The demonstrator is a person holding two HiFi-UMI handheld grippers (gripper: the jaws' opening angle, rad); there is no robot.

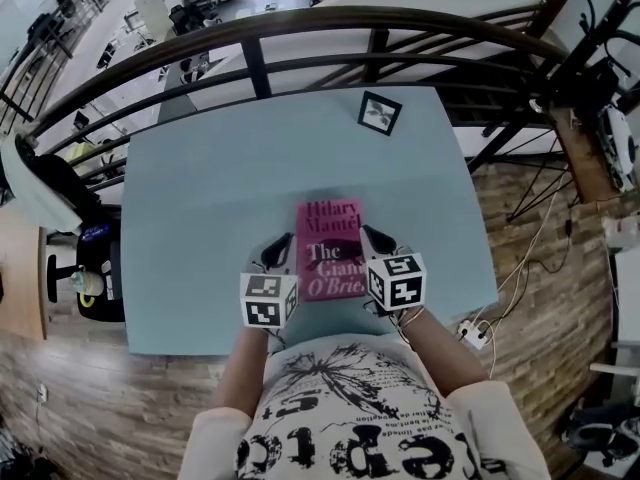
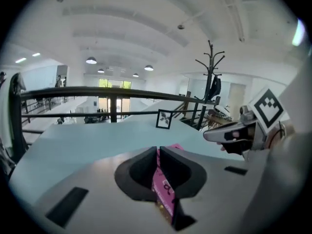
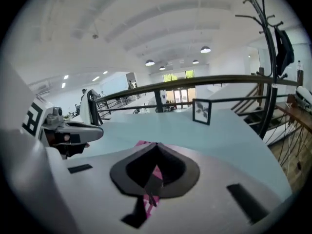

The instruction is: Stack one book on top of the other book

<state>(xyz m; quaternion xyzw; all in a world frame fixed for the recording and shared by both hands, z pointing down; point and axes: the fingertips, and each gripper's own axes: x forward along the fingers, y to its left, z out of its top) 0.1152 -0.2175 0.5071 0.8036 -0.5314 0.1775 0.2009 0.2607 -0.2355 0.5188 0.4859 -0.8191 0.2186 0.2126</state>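
A pink book (image 1: 330,248) with white lettering on its cover lies lengthwise between my two grippers, over the near middle of the pale blue table (image 1: 220,178). I see only this one book. My left gripper (image 1: 282,251) is at its left edge, and in the left gripper view the dark jaws (image 2: 158,155) are shut on the pink book (image 2: 163,186). My right gripper (image 1: 376,240) is at its right edge. In the right gripper view its jaws (image 3: 155,152) are shut on the book (image 3: 155,172) too. Whether the book rests on the table or hangs just above it, I cannot tell.
A small black-framed picture (image 1: 380,113) stands at the table's far right. A dark curved railing (image 1: 300,28) runs behind the far edge. A coat rack (image 2: 210,77) stands beyond the table. Cables and a power strip (image 1: 475,333) lie on the floor to the right.
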